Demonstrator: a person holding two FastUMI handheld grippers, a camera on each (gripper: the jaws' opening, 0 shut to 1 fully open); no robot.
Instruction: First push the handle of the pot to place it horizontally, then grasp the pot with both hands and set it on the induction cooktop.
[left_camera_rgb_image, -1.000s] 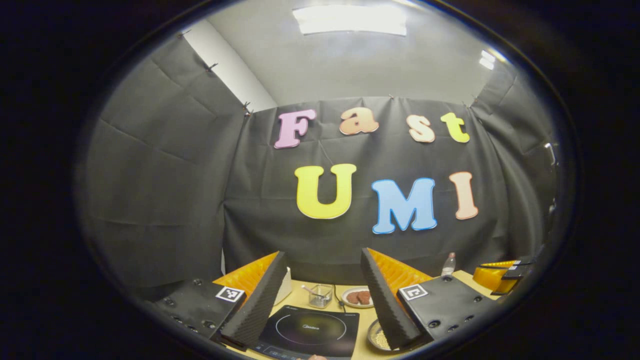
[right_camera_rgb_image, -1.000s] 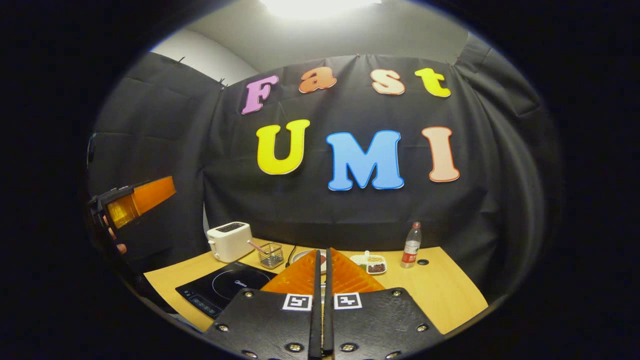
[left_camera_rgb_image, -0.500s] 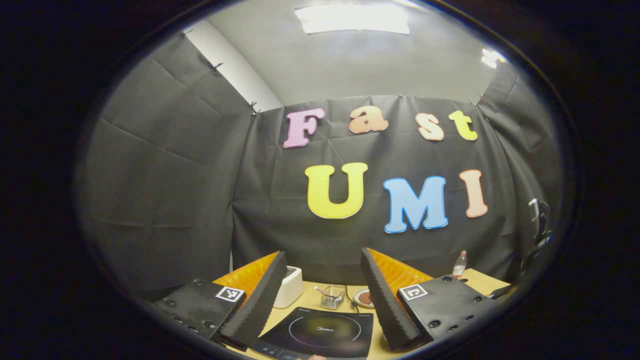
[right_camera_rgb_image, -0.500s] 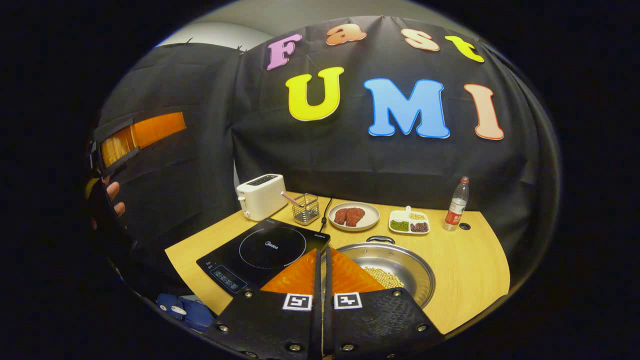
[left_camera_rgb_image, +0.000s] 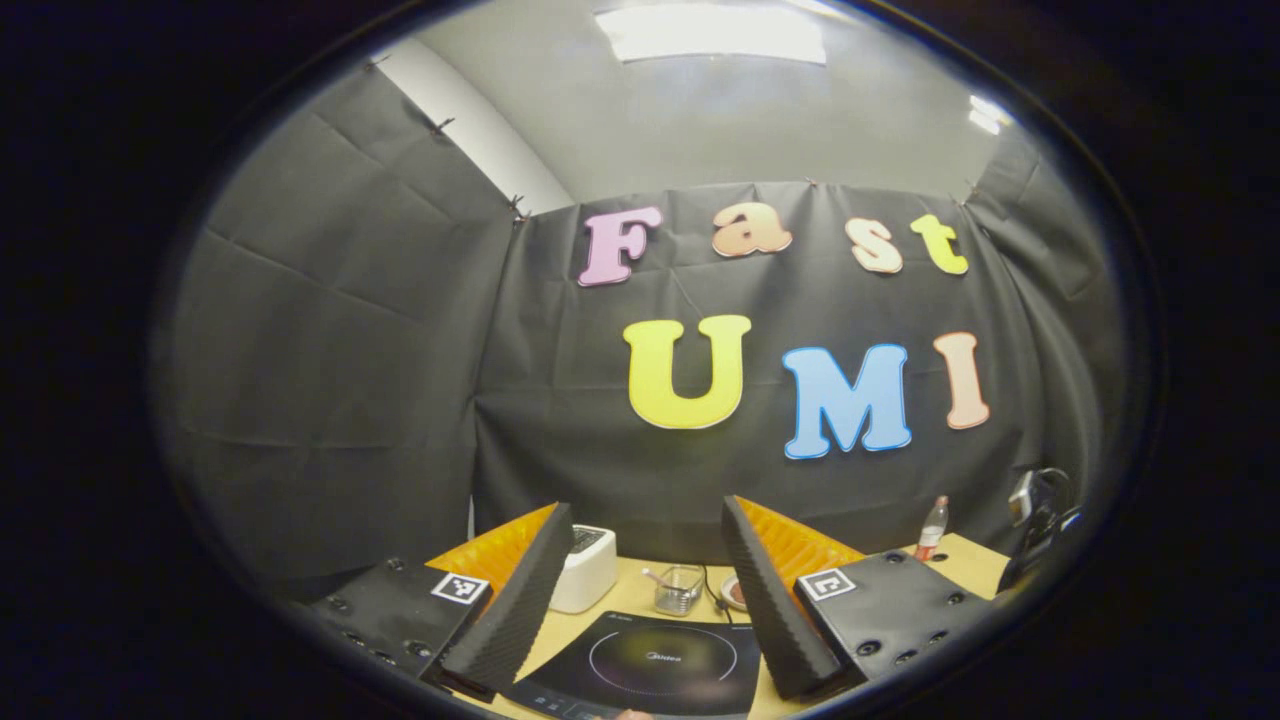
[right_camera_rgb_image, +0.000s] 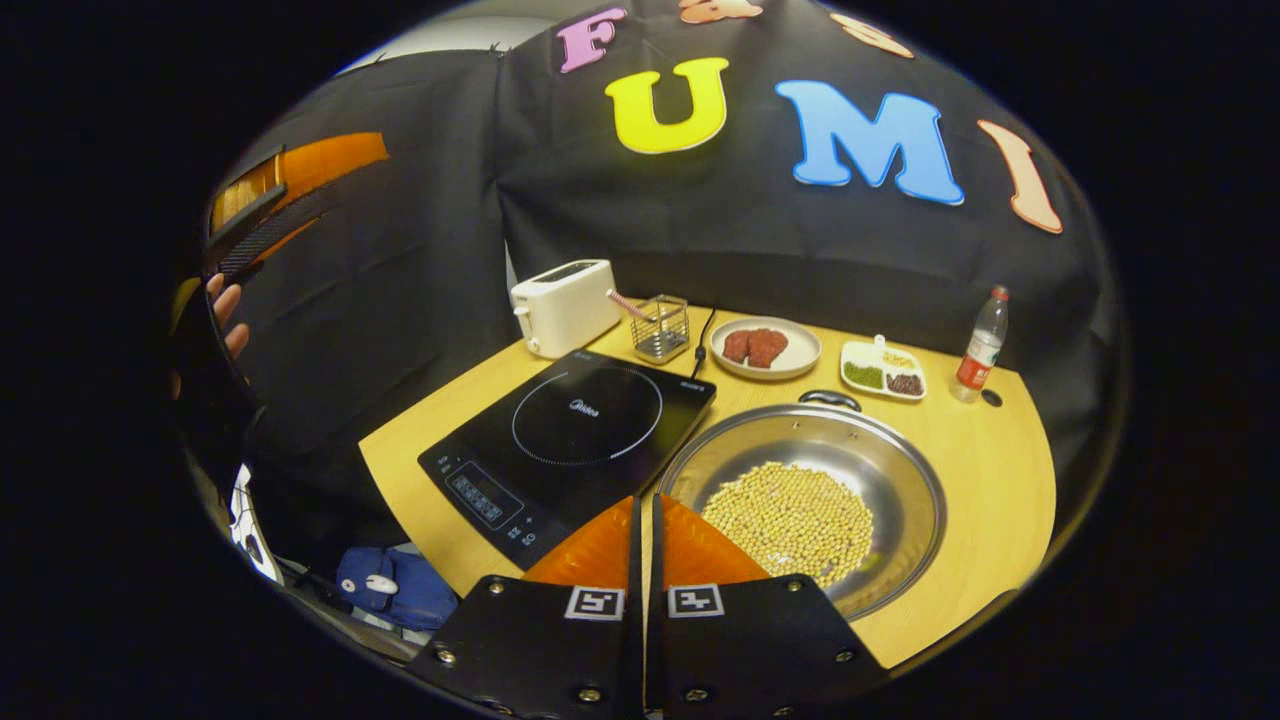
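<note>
The left gripper (left_camera_rgb_image: 640, 600) is held spread wide above the induction cooktop (left_camera_rgb_image: 645, 668), gripping nothing. The right gripper (right_camera_rgb_image: 645, 540) is pressed closed and empty. The pot (right_camera_rgb_image: 805, 490) of beans is seen on the table (right_camera_rgb_image: 1000, 470), just right of the cooktop.

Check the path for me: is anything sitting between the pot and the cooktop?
Nothing visible does. In the right gripper view the pot of beans sits right beside the cooktop, rim close to its edge, and the cooktop's top is bare. The toaster, basket and plate stand behind.
</note>
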